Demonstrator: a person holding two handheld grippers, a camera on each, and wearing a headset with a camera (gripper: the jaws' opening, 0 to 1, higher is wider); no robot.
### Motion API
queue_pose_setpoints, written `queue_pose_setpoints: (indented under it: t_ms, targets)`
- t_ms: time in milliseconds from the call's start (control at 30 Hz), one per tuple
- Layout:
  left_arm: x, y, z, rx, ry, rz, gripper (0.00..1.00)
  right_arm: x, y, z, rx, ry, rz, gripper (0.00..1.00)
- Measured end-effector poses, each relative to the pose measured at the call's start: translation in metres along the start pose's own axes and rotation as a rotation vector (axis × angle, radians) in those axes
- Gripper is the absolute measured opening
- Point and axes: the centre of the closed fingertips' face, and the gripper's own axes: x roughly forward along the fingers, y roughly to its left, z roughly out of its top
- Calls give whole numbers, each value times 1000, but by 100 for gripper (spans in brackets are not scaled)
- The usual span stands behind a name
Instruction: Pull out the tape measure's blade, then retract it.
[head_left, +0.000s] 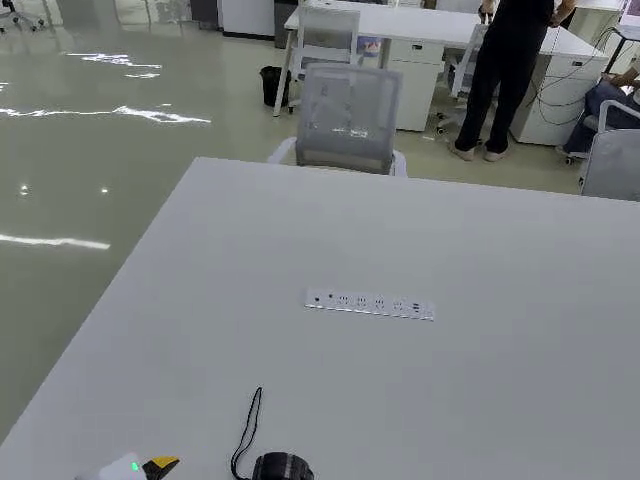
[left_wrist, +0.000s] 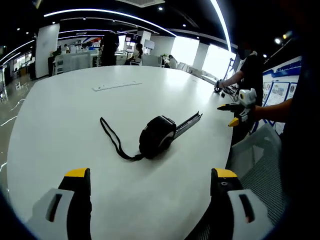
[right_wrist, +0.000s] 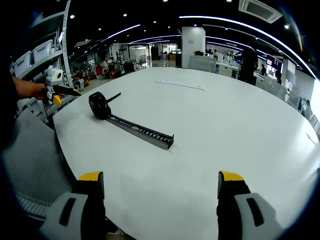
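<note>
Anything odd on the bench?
Only the tape measure: its blade lies extended on the table, unheld. The left gripper and right gripper are clear of it, jaws open. Nothing spilled or damaged.

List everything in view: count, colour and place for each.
table: one, white, under everything.
tape measure: one, black case, on the table near its edge.
blade: one, dark with markings, pulled out of the case, flat on the table.
strap: one, black, trailing from the case.
power strip: one, white, mid-table.
office chair: one, grey, at the table's far side.
standing person: one, dark clothes, by the far desks.
left gripper: one, grey with yellow tips, open, facing the case.
right gripper: one, same colours, open, facing the blade's tip.
</note>
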Motion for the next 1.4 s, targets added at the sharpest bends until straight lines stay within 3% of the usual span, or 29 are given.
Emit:
queue_pose_setpoints:
  t_ms: [233,300,400,500,633,767,1100,1400]
  targets:
    - [-17,5,-14,-24,-9,44,99,-3,2,2,-7,-6,4,96]
    - [-20,3,-16,-22,-14,51,99,-2,8,3,-15,-11,40,97]
    - [-23,2,-18,-37,-22,53,99,-3,13,3,-40,-1,50,96]
    - [-29,4,-17,-54,-49,73,99,-3,19,6,0,-5,80,94]
    - [-34,4,-17,-76,-74,87,99,-3,16,7,11,-4,64,97]
    - [-39,2,-20,-79,-72,90,99,-3,9,6,17,5,31,100]
    - [-47,3,-26,-72,-68,119,99,-9,9,1,21,-9,34,100]
    - [-44,5,-34,-93,-70,116,99,-14,8,-6,25,15,23,100]
